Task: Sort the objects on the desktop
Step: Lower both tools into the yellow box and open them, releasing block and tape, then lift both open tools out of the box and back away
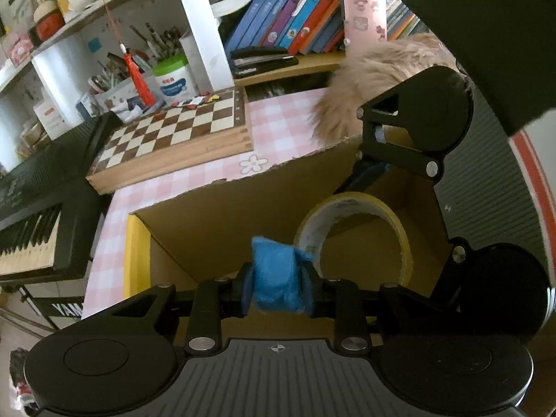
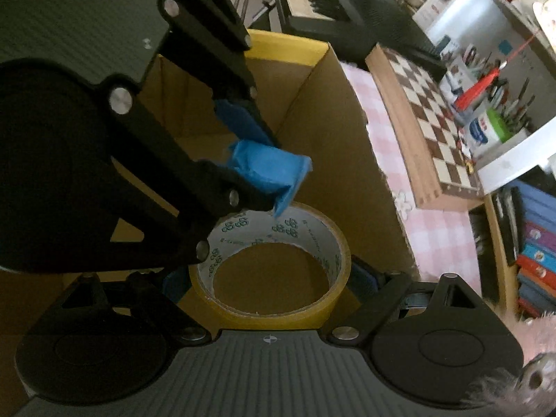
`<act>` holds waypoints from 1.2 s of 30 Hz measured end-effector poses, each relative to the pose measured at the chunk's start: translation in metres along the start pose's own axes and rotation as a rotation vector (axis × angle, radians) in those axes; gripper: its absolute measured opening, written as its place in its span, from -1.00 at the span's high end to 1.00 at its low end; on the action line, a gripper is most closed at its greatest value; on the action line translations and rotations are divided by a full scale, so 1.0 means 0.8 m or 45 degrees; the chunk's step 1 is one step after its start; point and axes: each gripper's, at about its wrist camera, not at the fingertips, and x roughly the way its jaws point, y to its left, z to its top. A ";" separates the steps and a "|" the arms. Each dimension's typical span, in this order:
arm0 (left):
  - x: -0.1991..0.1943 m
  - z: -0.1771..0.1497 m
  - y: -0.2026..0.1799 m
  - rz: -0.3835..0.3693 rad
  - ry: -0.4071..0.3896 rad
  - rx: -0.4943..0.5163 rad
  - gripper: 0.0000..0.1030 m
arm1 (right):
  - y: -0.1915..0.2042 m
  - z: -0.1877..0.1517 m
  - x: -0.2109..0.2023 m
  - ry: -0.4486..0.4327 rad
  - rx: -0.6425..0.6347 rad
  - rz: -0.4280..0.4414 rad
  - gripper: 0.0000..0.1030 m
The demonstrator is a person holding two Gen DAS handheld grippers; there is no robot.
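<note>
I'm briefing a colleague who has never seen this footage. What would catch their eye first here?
First, the roll of yellow tape gripped between the wide-set jaws of the right gripper over the open cardboard box. Next, the small blue felt piece pinched in the left gripper, right beside the tape above the same box. Behind, a wooden chessboard lies on the pink checked tabletop.

Cardboard box (image 1: 215, 229) interior open, chessboard (image 1: 173, 132) just beyond, keyboard (image 1: 41, 208) alongside

Dim foreground, fisheye-warped, blurred edges.
</note>
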 end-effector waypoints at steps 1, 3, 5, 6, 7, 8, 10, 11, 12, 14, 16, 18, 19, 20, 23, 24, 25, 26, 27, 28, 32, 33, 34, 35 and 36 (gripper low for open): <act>0.000 0.000 0.001 -0.001 -0.001 -0.002 0.36 | -0.001 0.000 0.000 0.005 0.008 0.005 -0.75; -0.002 0.001 0.000 0.025 -0.022 -0.004 -0.01 | -0.003 -0.001 0.001 0.017 0.024 0.007 -0.75; -0.011 -0.001 -0.005 0.093 -0.080 0.006 -0.37 | -0.005 -0.002 -0.001 0.011 0.041 0.006 -0.75; -0.015 -0.002 -0.006 0.106 -0.106 0.011 -0.40 | -0.005 -0.003 -0.002 0.004 0.051 0.002 -0.76; -0.019 -0.003 -0.006 0.107 -0.127 0.014 -0.43 | -0.004 -0.003 -0.003 0.001 0.062 -0.007 -0.76; -0.022 -0.004 -0.007 0.109 -0.140 0.015 -0.46 | -0.005 -0.004 -0.003 -0.001 0.078 -0.017 -0.77; -0.032 -0.005 -0.007 0.122 -0.169 0.009 -0.50 | -0.006 -0.005 -0.006 -0.011 0.111 -0.029 -0.79; -0.038 -0.007 -0.007 0.125 -0.184 0.000 -0.58 | -0.006 -0.007 -0.010 -0.028 0.130 -0.039 -0.80; -0.043 -0.008 -0.005 0.124 -0.197 -0.011 -0.60 | -0.007 -0.009 -0.015 -0.050 0.152 -0.050 -0.80; -0.054 -0.010 -0.003 0.121 -0.226 -0.031 -0.62 | -0.010 -0.013 -0.023 -0.085 0.196 -0.073 -0.82; -0.066 -0.012 -0.001 0.129 -0.257 -0.045 -0.64 | -0.012 -0.015 -0.032 -0.114 0.239 -0.108 -0.82; -0.078 -0.015 0.002 0.140 -0.298 -0.061 -0.66 | -0.015 -0.017 -0.042 -0.147 0.286 -0.141 -0.82; -0.086 -0.017 0.003 0.147 -0.322 -0.071 -0.68 | -0.016 -0.019 -0.048 -0.165 0.313 -0.152 -0.82; -0.090 -0.019 0.004 0.151 -0.342 -0.080 -0.69 | -0.017 -0.021 -0.055 -0.186 0.347 -0.162 -0.82; -0.106 -0.025 0.007 0.166 -0.389 -0.108 -0.69 | -0.018 -0.027 -0.070 -0.240 0.456 -0.180 -0.82; -0.112 -0.027 0.008 0.170 -0.403 -0.116 -0.69 | -0.017 -0.029 -0.075 -0.253 0.489 -0.185 -0.81; -0.116 -0.029 0.009 0.171 -0.414 -0.122 -0.69 | -0.014 -0.031 -0.079 -0.266 0.519 -0.193 -0.81; -0.121 -0.031 0.009 0.173 -0.428 -0.126 -0.69 | -0.011 -0.033 -0.084 -0.280 0.551 -0.208 -0.81; -0.127 -0.034 0.009 0.176 -0.442 -0.129 -0.69 | -0.009 -0.034 -0.088 -0.290 0.571 -0.223 -0.81; -0.133 -0.037 0.008 0.183 -0.458 -0.133 -0.69 | -0.005 -0.035 -0.092 -0.307 0.590 -0.248 -0.81; -0.156 -0.050 0.007 0.190 -0.537 -0.155 -0.74 | 0.017 -0.042 -0.118 -0.377 0.635 -0.359 -0.80; -0.162 -0.054 0.006 0.189 -0.554 -0.163 -0.75 | 0.020 -0.044 -0.123 -0.393 0.647 -0.379 -0.80; -0.168 -0.057 0.005 0.189 -0.571 -0.172 -0.76 | 0.024 -0.045 -0.128 -0.409 0.662 -0.400 -0.80; -0.174 -0.061 0.005 0.189 -0.586 -0.183 -0.76 | 0.029 -0.047 -0.135 -0.425 0.681 -0.420 -0.80; -0.180 -0.065 0.005 0.188 -0.597 -0.194 -0.76 | 0.034 -0.049 -0.141 -0.437 0.700 -0.440 -0.80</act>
